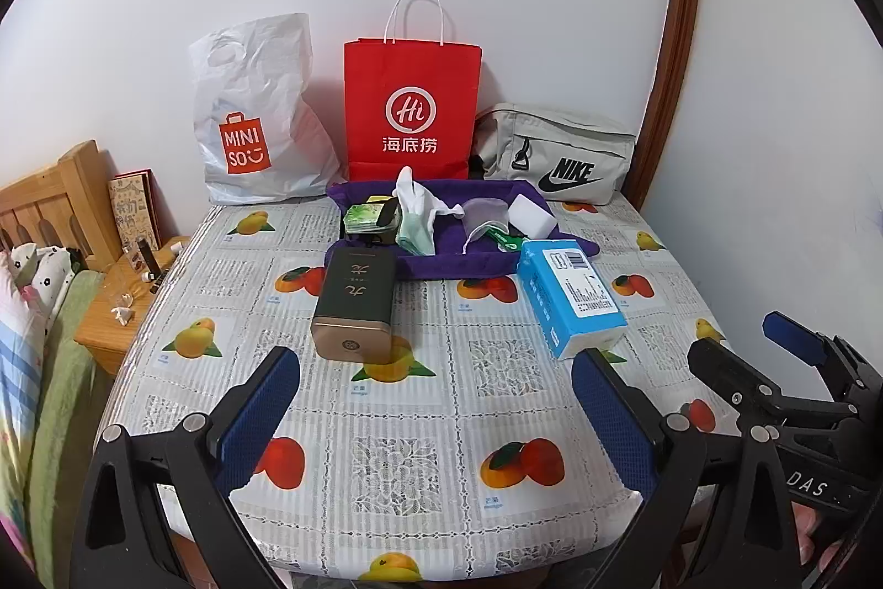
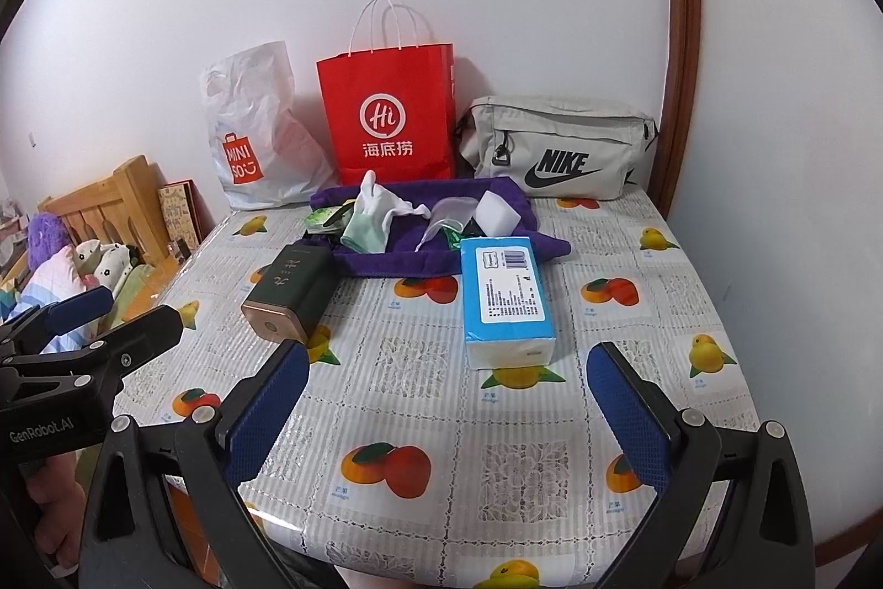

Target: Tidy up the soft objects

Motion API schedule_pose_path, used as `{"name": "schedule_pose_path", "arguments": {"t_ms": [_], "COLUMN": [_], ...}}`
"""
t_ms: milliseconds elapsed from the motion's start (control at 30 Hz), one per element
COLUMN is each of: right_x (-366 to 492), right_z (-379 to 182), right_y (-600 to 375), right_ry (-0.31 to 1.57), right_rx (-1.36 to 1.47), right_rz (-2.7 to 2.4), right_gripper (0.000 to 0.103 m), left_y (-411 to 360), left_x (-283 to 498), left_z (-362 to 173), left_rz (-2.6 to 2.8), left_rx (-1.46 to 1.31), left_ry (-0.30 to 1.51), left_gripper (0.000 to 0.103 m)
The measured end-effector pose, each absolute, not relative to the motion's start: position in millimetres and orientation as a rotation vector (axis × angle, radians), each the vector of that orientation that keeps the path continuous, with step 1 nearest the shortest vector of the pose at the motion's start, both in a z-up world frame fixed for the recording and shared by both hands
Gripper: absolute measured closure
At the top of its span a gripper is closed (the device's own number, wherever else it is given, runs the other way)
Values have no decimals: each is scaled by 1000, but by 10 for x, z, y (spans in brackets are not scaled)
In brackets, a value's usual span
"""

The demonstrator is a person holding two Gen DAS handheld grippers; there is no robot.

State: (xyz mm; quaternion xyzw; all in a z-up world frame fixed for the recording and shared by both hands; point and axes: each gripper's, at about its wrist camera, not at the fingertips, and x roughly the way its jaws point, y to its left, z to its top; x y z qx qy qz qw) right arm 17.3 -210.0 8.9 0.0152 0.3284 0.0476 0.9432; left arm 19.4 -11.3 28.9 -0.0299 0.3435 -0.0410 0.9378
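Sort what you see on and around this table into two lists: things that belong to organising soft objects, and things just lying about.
Belong to the job:
purple cloth
white glove
green sock
white sponge block
blue tissue pack
left hand-held gripper
right hand-held gripper

Probably just lying about:
dark tin
red paper bag
Miniso plastic bag
Nike pouch

The near half of the table [image 1: 441, 423] lies bare, while farther in the dark tin [image 1: 356, 304] and blue tissue pack [image 2: 505, 296] flank an open lane to the cluttered purple cloth [image 1: 441, 258], behind which three bags against the wall block any passage.
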Motion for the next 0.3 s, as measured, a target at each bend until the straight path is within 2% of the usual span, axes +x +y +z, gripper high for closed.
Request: {"name": "schedule_pose_path", "arguments": {"t_ms": [300], "right_x": [195], "right_z": [85], "right_y": [-2110], "right_ry": [669], "right_rx": [29], "right_rz": [102], "right_gripper": [3], "left_y": [-100], "left_x": [204], "left_z": [296], "left_rz": [-86], "left_rx": [-55], "left_ry": [691], "left_gripper": [3]}}
